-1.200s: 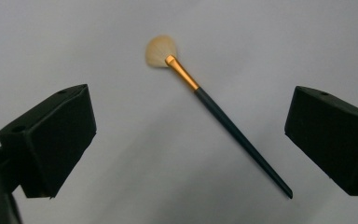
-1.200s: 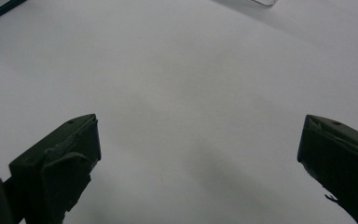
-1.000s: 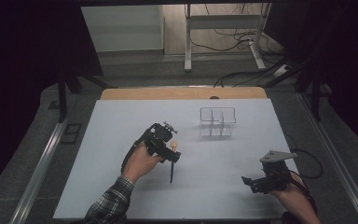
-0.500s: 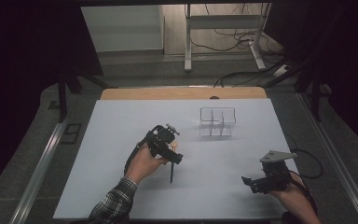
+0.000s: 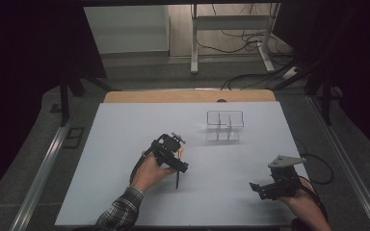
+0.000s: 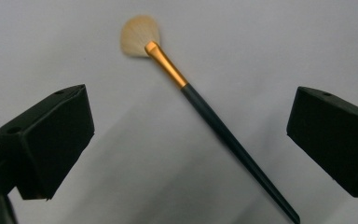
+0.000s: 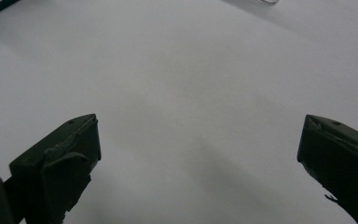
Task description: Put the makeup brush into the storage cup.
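Brush (image 6: pixel 200 100): it lies flat on the white worktop (image 5: pixel 125 144), near the middle, under my left gripper. It has a pale fan of bristles, a gold ferrule and a long dark handle that gets thin at the end.
Brush in the left gripper view: it runs on a slant between my two jaws, the bristles far from me, the thin end near the bottom edge. It touches no jaw.
Brush in the high view: the dark handle (image 5: pixel 177 180) comes out below my left gripper.
Left gripper (image 5: pixel 182 163): my left hand (image 5: pixel 149 173) holds it over the brush. The jaws are wide apart and hold nothing.
Right gripper (image 5: pixel 259 187): my right hand holds it low over the worktop at the near right side, well apart from the brush. Its jaws are also wide apart and hold nothing.
Clear organiser (image 5: pixel 225 126): a box with compartments, it stands on the worktop farther back, to the right of my left gripper.
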Demonstrator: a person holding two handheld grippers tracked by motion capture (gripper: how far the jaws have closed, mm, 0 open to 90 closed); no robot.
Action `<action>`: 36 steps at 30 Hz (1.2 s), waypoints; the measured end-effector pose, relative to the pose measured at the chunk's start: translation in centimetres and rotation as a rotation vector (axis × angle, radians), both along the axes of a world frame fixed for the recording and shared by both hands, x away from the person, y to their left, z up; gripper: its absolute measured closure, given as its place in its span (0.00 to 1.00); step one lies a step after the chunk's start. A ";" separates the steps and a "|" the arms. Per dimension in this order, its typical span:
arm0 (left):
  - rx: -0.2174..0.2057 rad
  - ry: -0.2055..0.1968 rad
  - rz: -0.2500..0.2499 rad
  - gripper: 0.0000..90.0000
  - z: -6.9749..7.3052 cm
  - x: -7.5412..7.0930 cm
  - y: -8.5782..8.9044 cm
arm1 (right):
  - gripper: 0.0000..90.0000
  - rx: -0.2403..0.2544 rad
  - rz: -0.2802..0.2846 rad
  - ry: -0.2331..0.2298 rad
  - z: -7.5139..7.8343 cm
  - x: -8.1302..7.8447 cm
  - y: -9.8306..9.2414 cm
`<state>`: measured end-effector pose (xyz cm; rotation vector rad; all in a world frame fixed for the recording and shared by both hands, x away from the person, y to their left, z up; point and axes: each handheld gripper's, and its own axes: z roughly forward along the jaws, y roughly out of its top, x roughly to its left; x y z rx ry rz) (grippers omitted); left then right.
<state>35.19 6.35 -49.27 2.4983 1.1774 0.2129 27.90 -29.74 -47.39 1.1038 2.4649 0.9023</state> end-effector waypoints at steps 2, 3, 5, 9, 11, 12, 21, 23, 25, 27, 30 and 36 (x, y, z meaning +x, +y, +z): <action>0.009 0.005 -0.003 0.02 -0.4 0.0 -0.1 | 0.00 0.000 0.000 0.000 0.0 0.0 0.0; 0.015 0.009 -0.004 0.02 -0.6 0.0 -0.1 | 0.00 -0.002 0.001 0.001 0.0 0.0 0.0; 0.023 0.014 -0.006 0.02 -0.9 0.0 -0.2 | 0.00 -0.002 0.002 0.001 0.0 0.0 0.0; 0.029 0.021 -0.001 0.02 -1.4 0.0 -0.4 | 0.00 0.000 0.007 0.005 -0.1 0.0 0.1; 0.038 0.026 -0.001 0.03 -1.7 0.0 -0.5 | 0.00 0.000 0.008 0.005 -0.1 0.0 0.1; 0.041 0.029 -0.003 0.04 -1.8 0.0 -0.5 | 0.00 0.001 0.008 0.005 -0.1 0.0 0.1; 0.006 0.070 -0.003 0.22 -2.1 -0.2 -0.2 | 0.00 -0.002 0.013 0.006 -0.1 0.0 0.1; 0.014 0.083 0.002 0.41 -1.6 -0.3 -0.2 | 0.00 -0.003 0.014 0.006 -0.1 0.0 0.1; 0.019 0.101 0.015 0.70 -1.3 -0.3 0.0 | 0.00 -0.003 0.014 0.006 -0.1 0.0 0.1; 0.019 0.116 0.015 0.92 -1.3 -0.2 0.1 | 0.00 -0.004 0.016 0.007 -0.1 0.0 0.1; 0.018 0.130 0.008 0.93 -1.2 0.0 0.2 | 0.00 -0.005 0.017 0.008 -0.1 -0.1 0.1; 0.017 0.116 -0.009 0.93 -1.3 0.0 0.3 | 0.00 -0.003 0.019 0.011 -0.1 0.0 0.1</action>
